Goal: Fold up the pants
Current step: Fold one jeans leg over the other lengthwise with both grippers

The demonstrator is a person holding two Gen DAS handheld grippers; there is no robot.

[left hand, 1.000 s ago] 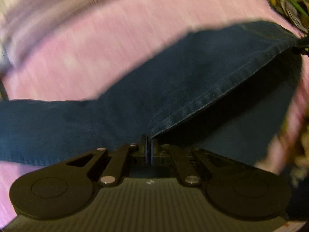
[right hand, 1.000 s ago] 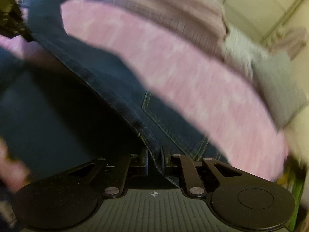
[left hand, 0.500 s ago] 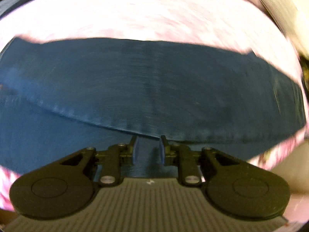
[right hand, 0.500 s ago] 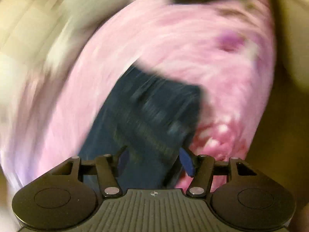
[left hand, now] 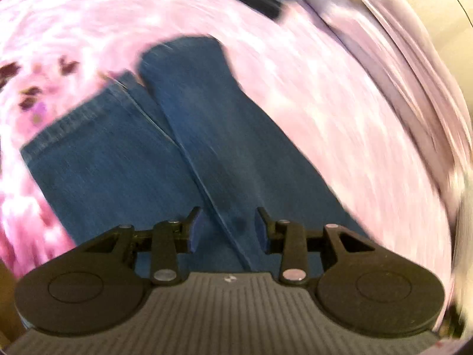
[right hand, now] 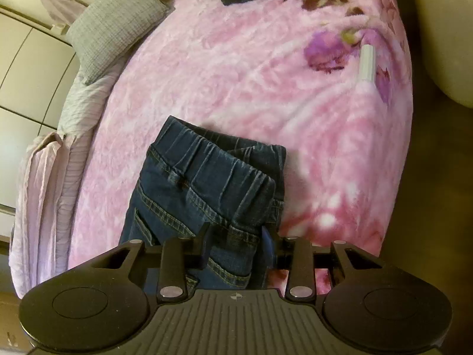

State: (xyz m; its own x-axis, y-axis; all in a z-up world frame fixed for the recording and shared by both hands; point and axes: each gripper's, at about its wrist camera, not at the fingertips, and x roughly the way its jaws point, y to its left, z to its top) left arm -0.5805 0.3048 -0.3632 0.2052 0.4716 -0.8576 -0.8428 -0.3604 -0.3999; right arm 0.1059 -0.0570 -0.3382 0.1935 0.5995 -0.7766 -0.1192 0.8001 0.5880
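The pants (right hand: 207, 195) are found lying on the pink bed cover (right hand: 236, 68), legs laid one beside the other. The left tool (left hand: 226, 230) is released and opening above the legs, nothing pinched. The right tool (right hand: 236, 245) is closing over the waistband, pads not yet pressing.

Risks judged: only the top layer may be caught, so the halves slip apart; the plush cover may be nipped.

In the right wrist view the long axis runs near to far, waistband far; in the left wrist view the hems lie far.
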